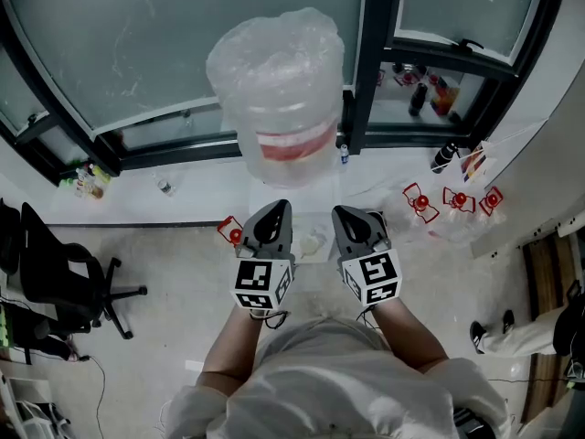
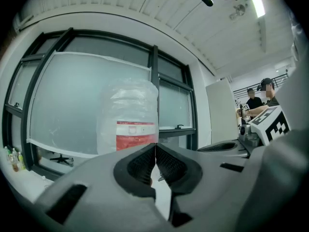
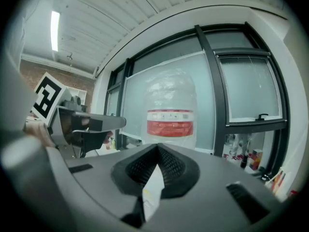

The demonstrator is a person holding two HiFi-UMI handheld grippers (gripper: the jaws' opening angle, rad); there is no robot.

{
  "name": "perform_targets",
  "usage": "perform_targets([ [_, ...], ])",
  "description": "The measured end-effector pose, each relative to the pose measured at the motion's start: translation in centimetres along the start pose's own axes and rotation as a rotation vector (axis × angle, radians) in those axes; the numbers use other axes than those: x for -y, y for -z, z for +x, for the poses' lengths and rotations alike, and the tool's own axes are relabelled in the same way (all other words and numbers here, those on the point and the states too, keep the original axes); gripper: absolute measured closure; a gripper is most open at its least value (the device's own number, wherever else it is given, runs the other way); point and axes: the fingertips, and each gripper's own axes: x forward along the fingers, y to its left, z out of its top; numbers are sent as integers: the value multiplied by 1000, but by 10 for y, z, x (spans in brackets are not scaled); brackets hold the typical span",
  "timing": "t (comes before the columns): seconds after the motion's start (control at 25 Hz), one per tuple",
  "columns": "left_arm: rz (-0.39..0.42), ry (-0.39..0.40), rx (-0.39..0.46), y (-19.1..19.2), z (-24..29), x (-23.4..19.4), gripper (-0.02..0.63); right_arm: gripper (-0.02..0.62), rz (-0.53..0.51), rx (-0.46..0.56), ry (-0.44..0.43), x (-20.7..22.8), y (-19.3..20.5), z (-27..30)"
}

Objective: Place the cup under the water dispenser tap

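The left gripper and right gripper are held side by side, both with jaws closed on nothing, facing the wrapped bottle before the window.

The left gripper and right gripper are grey — black ribbed pads (marker cubes).
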Motion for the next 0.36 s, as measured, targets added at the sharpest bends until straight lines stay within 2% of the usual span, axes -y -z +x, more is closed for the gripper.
perform_targets([
  [0.2, -9, -3, -7, 3, 1, 0, 586, 568, 64, -19, -6, 5, 8, 2],
  [0.36, -4, 1, -12, 4, 5, -2, 586, 568, 63, -30, 2, 8, 12, 6],
])
